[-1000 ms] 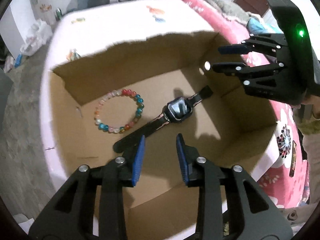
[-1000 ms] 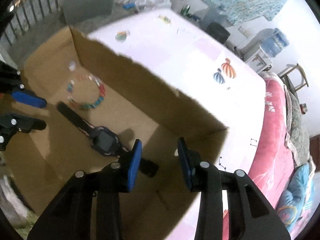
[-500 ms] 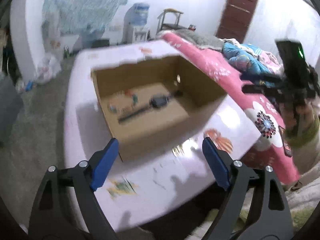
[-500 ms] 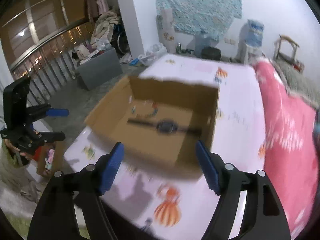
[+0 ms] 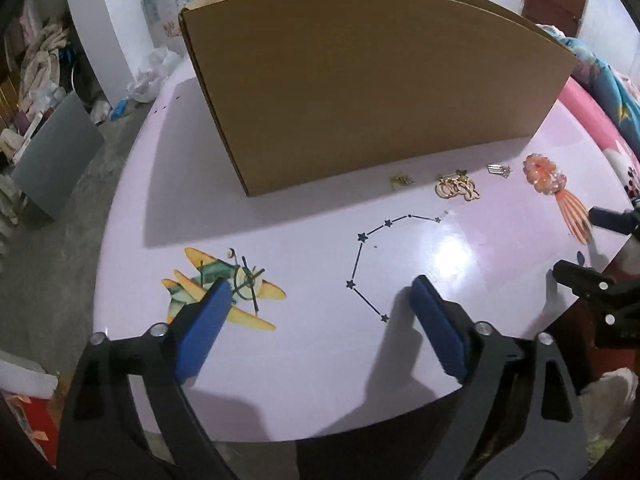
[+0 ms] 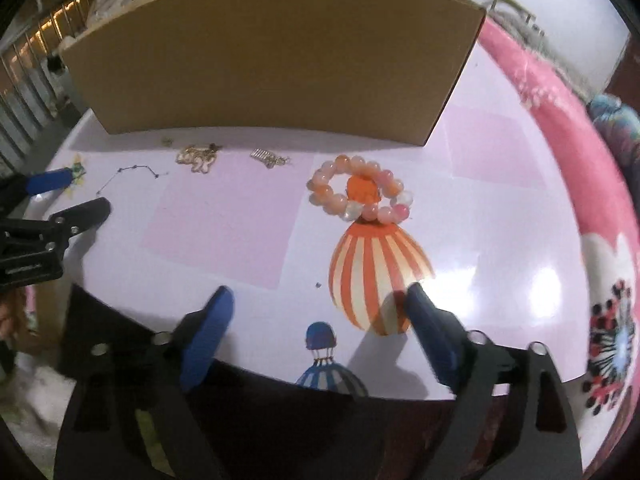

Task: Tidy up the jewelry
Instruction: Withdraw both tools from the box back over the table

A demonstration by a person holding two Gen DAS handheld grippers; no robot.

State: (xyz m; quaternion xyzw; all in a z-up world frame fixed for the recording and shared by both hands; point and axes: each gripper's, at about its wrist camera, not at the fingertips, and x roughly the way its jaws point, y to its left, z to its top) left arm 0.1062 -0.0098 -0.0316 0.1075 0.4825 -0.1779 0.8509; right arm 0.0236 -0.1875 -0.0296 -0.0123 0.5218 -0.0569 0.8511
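Note:
A brown cardboard box (image 5: 360,92) stands on the lilac printed table (image 5: 304,216), its near wall hiding the inside. In front of it lie a small gold piece (image 5: 402,180), a tangle of gold jewelry (image 5: 456,188), a small metal clip (image 5: 498,169) and an orange bead bracelet (image 5: 544,176). My left gripper (image 5: 322,292) hovers low over the table's near edge, jaws opening, nothing between them. The right gripper (image 6: 318,298) is likewise opening and empty, short of the bracelet (image 6: 360,194). The gold tangle (image 6: 198,158) and clip (image 6: 268,158) lie further left.
Each gripper shows at the edge of the other's view: the right one (image 5: 575,242), the left one (image 6: 86,190). Pink bedding (image 6: 560,120) borders the table on the right. A grey board (image 5: 56,156) and floor clutter lie to the left.
Both grippers pulled back from above the box and sank to the table's near edge. Their jaws spread much wider. The watch and bead bracelet inside the box are now hidden.

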